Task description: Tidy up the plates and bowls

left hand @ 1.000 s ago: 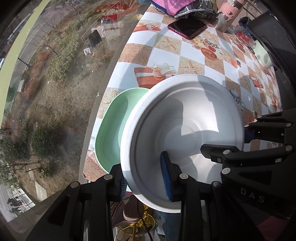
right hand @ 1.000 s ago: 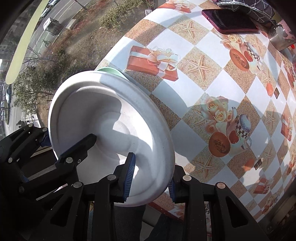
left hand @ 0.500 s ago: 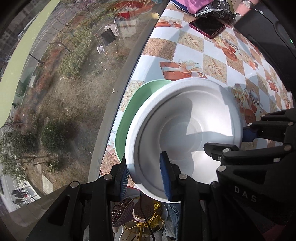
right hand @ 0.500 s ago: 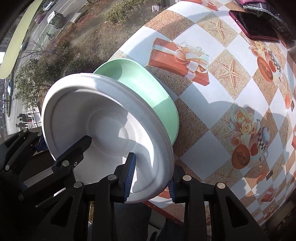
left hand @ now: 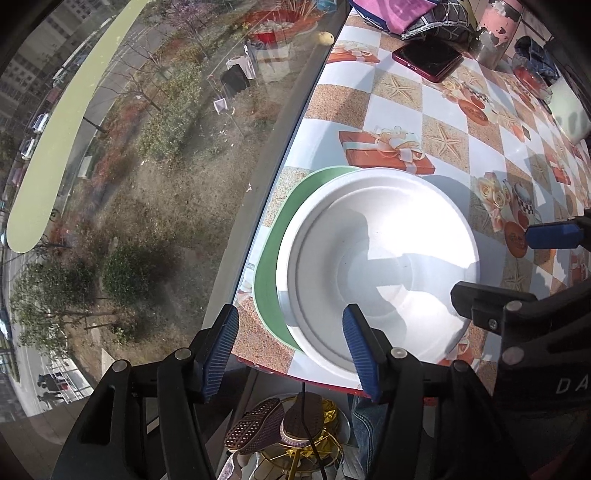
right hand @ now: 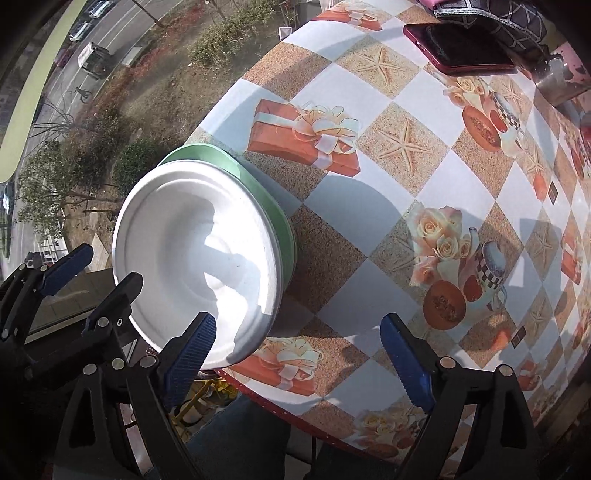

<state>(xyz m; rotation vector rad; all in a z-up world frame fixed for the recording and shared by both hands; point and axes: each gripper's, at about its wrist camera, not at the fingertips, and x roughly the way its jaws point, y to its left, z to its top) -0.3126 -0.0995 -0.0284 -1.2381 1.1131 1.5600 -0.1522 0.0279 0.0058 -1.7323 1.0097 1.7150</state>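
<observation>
Released and set down since a second ago: white plate (left hand: 380, 266), then pinched at its near rim by both tools, now nested in the green bowl (left hand: 275, 254), a green crescent showing along its left and far side. Stacked at the near left corner of the table (left hand: 369, 110), close to the edge beside the window, probably to gather the crockery into one pile. Left gripper (left hand: 291, 350) spread wide, nothing between the blue pads, one pad left of the stack and the other over the plate's near rim; whether that pad touches the plate, not clear. Right gripper (right hand: 299, 354) likewise parted and empty, left finger overlapping the plate's near edge in its own view, right finger over bare tablecloth. Further out: a red phone (right hand: 458, 50) at the far side, a dark patterned pouch (left hand: 439, 26) behind it, a pink cup (left hand: 498, 33) further right. Stacking step judged finished; pulling straight back should avoid nudging the plate off the near edge.
</observation>
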